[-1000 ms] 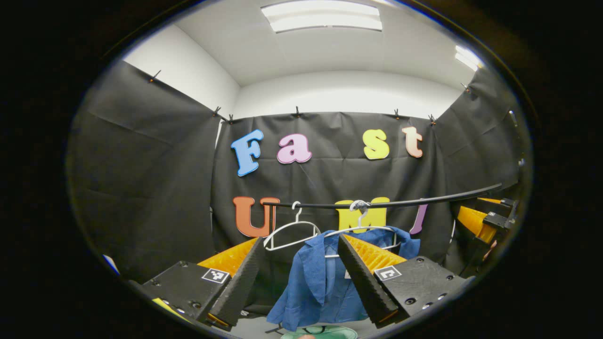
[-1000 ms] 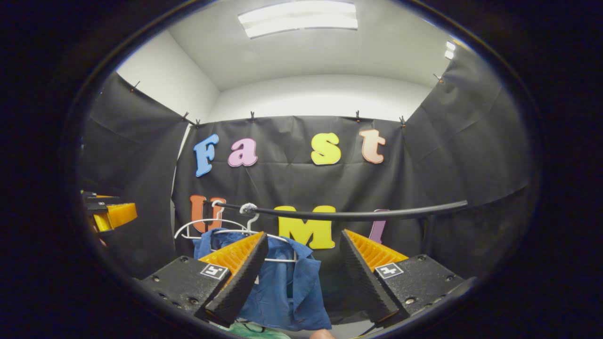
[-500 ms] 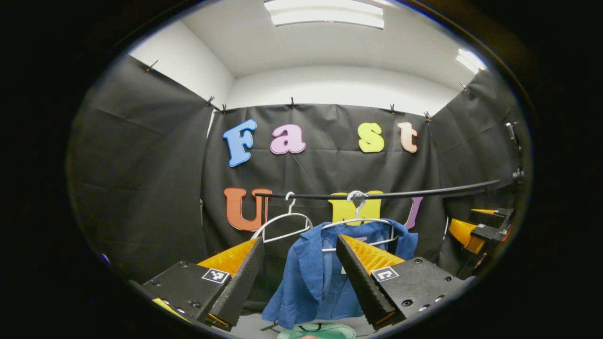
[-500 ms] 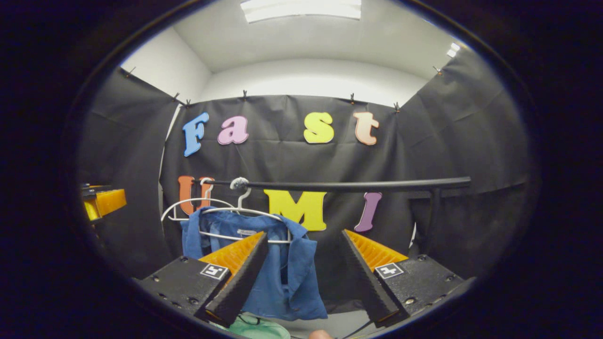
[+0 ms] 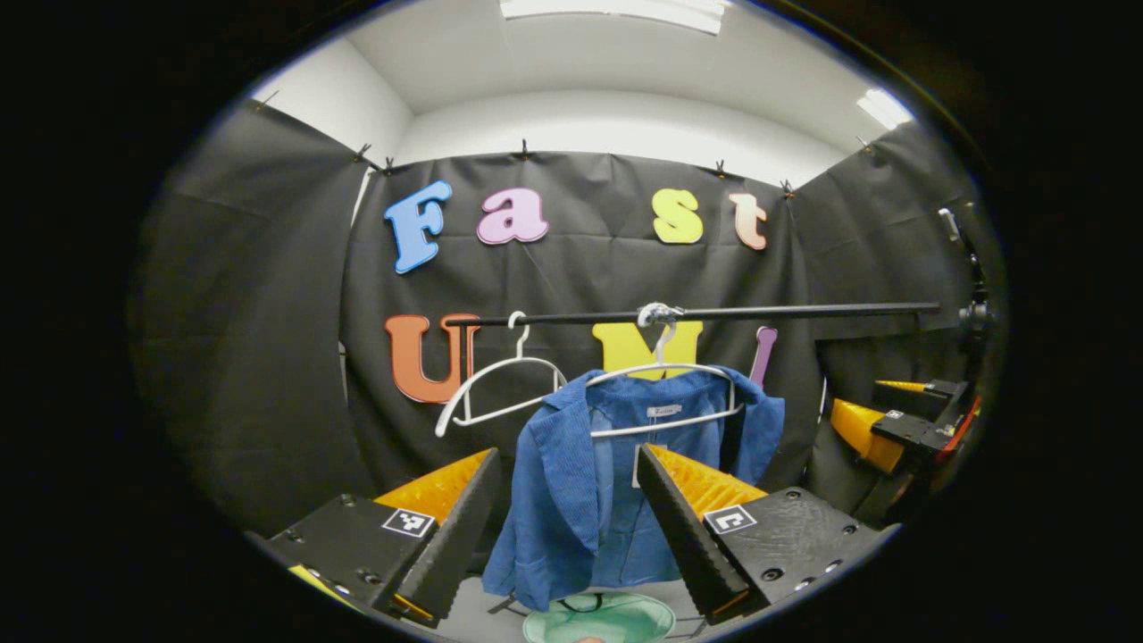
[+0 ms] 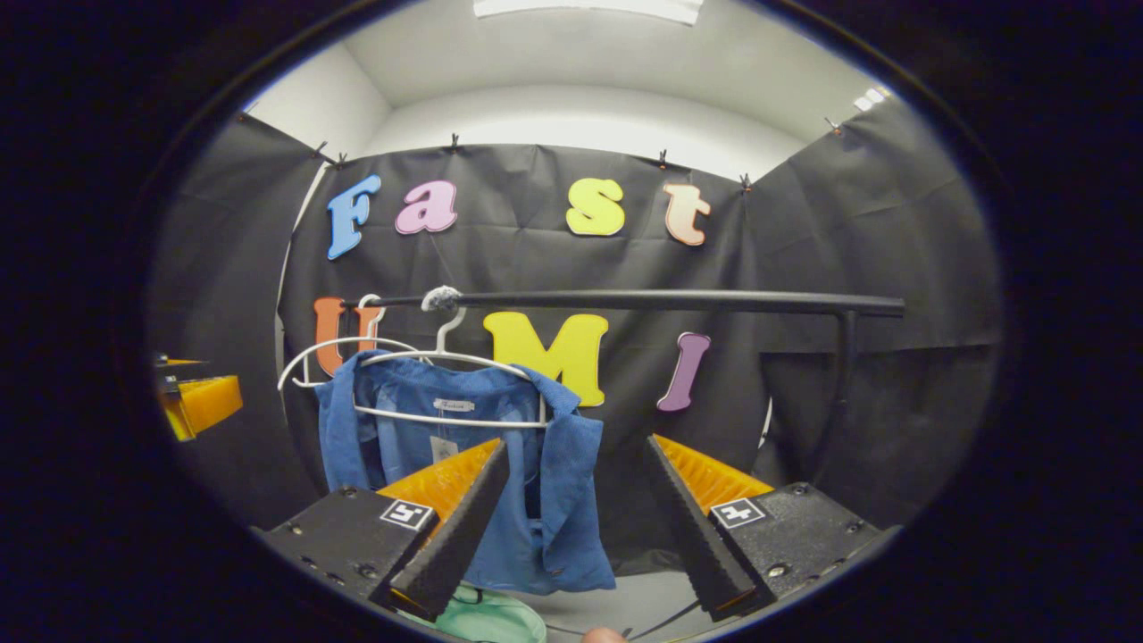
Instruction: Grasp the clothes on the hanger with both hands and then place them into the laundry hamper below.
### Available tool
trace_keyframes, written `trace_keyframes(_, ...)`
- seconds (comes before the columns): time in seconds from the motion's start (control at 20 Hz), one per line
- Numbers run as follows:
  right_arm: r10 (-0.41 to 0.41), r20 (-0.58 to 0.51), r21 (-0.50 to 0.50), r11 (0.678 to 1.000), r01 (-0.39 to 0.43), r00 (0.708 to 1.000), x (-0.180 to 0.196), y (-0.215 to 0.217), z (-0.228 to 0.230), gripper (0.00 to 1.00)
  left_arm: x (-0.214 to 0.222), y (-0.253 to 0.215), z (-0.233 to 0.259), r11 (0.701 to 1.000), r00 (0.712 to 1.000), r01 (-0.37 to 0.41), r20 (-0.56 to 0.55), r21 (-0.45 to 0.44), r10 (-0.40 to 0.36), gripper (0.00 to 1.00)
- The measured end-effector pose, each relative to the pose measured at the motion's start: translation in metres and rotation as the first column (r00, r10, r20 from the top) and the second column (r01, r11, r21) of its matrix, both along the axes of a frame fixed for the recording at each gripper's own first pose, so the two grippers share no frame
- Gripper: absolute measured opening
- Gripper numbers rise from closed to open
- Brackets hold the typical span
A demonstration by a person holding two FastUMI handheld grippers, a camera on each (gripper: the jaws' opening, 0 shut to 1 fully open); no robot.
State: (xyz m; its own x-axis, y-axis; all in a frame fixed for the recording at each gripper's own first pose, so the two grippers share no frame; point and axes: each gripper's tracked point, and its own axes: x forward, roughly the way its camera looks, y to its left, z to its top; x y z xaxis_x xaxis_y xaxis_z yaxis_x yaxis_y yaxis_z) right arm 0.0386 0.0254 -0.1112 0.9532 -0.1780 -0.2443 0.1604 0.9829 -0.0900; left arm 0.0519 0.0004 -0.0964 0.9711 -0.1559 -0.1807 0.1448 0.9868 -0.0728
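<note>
A blue woven shirt [image 5: 616, 482] hangs on a white wire hanger [image 5: 665, 393] from the black horizontal rail [image 5: 786, 312], with a mint-green laundry hamper [image 5: 598, 618] below it. The left hand-held gripper [image 5: 567, 527] and right hand-held gripper [image 6: 576, 527] are both spread wide and empty, well short of the cloth. An empty white hanger [image 5: 496, 388] hangs just left. Risk: pulling the shirt sideways could snag its collar on the hanger and drag the hanger off the rail.
</note>
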Motion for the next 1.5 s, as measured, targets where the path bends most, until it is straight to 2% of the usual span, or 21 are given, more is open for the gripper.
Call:
trace_keyframes(0.2,0.017,-0.039,0.016,1.0,-0.016,0.999,0.029,-0.004,-0.027,0.97,0.021,-0.015,-0.028,1.0,0.999,-0.007,-0.05,0.005,0.008,0.94)
trace_keyframes(0.55,0.063,-0.147,0.077,0.996,-0.052,0.987,0.087,-0.017,-0.091,0.97,0.059,-0.028,-0.076,0.996,0.985,-0.076,-0.155,0.038,0.081,0.96)
trace_keyframes(0.7,0.054,-0.198,0.091,0.995,-0.036,0.979,0.11,-0.026,-0.117,0.97,0.08,-0.035,-0.097,0.995,0.977,-0.097,-0.185,0.038,0.103,0.96)
trace_keyframes(0.85,0.035,-0.212,0.063,0.998,-0.022,0.977,0.125,-0.035,-0.137,0.96,0.099,-0.039,-0.113,0.991,0.972,-0.125,-0.196,0.041,0.131,0.94)
trace_keyframes(0.95,0.035,-0.212,0.075,0.997,-0.019,0.977,0.133,-0.035,-0.143,0.96,0.11,-0.039,-0.123,0.988,0.966,-0.148,-0.206,0.052,0.156,0.92)
trace_keyframes(1.1,0.027,-0.206,0.075,0.997,-0.011,0.978,0.144,-0.034,-0.149,0.94,0.125,-0.032,-0.139,0.98,0.954,-0.189,-0.223,0.065,0.199,0.95)
trace_keyframes(1.35,0.049,-0.197,0.069,0.997,-0.036,0.979,0.151,-0.018,-0.159,0.92,0.138,-0.036,-0.156,0.981,0.95,-0.19,-0.245,0.034,0.193,0.93)
trace_keyframes(1.5,0.019,-0.228,0.047,0.999,-0.009,0.973,0.15,-0.021,-0.18,0.94,0.142,-0.037,-0.175,0.979,0.943,-0.199,-0.261,0.05,0.205,0.9)
